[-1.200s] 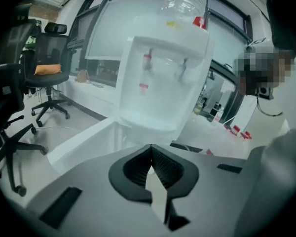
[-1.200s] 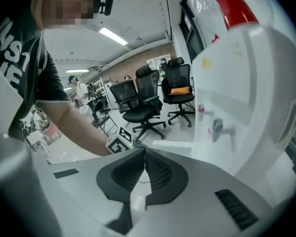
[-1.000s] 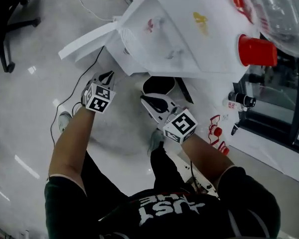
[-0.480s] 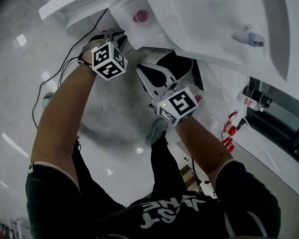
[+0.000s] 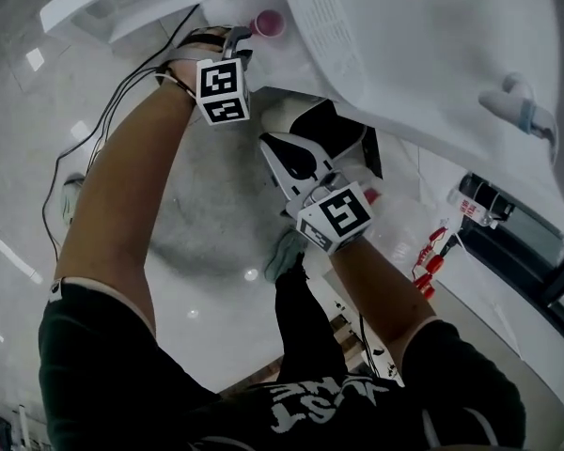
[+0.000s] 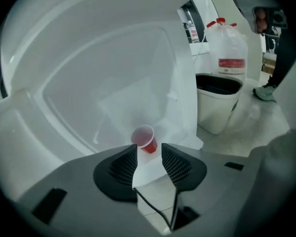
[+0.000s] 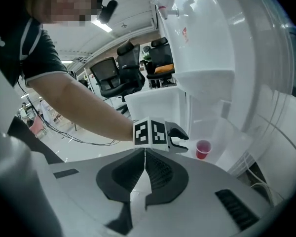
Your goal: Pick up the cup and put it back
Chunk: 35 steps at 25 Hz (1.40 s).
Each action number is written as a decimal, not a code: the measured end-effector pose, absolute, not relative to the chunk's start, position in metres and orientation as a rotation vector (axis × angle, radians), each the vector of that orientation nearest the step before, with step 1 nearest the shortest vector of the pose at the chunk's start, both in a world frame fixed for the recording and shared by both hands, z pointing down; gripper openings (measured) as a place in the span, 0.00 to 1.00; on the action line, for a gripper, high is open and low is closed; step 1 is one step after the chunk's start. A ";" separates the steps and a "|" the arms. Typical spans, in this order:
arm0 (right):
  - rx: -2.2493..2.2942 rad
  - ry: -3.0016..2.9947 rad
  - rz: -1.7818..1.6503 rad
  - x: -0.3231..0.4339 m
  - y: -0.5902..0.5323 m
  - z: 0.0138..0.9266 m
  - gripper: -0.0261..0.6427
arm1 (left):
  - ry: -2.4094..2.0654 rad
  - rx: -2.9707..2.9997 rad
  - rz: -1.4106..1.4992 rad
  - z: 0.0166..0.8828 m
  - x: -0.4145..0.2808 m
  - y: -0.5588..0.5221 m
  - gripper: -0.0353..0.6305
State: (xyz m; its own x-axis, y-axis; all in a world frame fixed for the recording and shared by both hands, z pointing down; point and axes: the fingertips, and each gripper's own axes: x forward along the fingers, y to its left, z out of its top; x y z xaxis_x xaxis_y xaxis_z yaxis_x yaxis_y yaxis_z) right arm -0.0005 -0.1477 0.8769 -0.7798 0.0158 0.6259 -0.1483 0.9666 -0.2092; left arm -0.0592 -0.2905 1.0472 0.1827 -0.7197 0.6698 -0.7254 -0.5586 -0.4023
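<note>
A small red cup (image 6: 145,139) stands upright on a white ledge (image 6: 138,107) inside a white plastic housing. It also shows as the cup (image 5: 268,23) at the top of the head view and the cup (image 7: 203,149) in the right gripper view. My left gripper (image 6: 149,148) points at it with its jaws opening; the cup sits just beyond the tips, not between them. From the side, the left gripper (image 7: 181,138) is a short gap away from the cup. My right gripper (image 7: 144,154) hangs lower, shut and empty, seen as the right gripper (image 5: 274,147) from above.
A white bin with a dark liner (image 6: 217,100) and a big water jug with a red cap (image 6: 231,48) stand on the floor to the right. Cables (image 5: 122,92) trail over the glossy floor. Office chairs (image 7: 113,78) stand behind. The white housing (image 5: 432,54) overhangs both grippers.
My left gripper has risen toward the ledge with the cup and its jaws have parted. The right gripper has stayed about where it was, still shut.
</note>
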 end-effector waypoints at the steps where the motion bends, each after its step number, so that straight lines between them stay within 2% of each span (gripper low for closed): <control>1: 0.094 -2.445 0.327 0.002 -0.151 0.877 0.09 | -1.462 2.431 1.405 1.048 -0.056 -0.300 0.27; 6: 0.067 -2.440 0.344 0.005 -0.155 0.878 0.09 | -1.361 2.486 1.652 1.068 -0.049 -0.328 0.28; 15: 0.045 -2.422 0.389 0.022 -0.154 0.881 0.09 | -1.252 2.467 1.898 1.101 -0.036 -0.345 0.28; 26: 0.076 -2.419 0.438 0.038 -0.151 0.882 0.09 | -1.382 2.424 1.937 1.091 -0.038 -0.371 0.28; 30: 0.077 -2.419 0.445 0.038 -0.151 0.884 0.09 | -1.303 2.364 1.977 1.106 -0.040 -0.377 0.27; 31: 0.076 -2.419 0.445 0.038 -0.151 0.883 0.09 | -1.267 2.365 1.998 1.110 -0.037 -0.375 0.24; 32: 0.077 -2.418 0.447 0.039 -0.152 0.884 0.09 | -1.232 2.369 2.022 1.114 -0.035 -0.373 0.12; 35: 0.085 -2.415 0.450 0.040 -0.157 0.885 0.09 | -1.181 2.378 2.041 1.119 -0.035 -0.366 0.09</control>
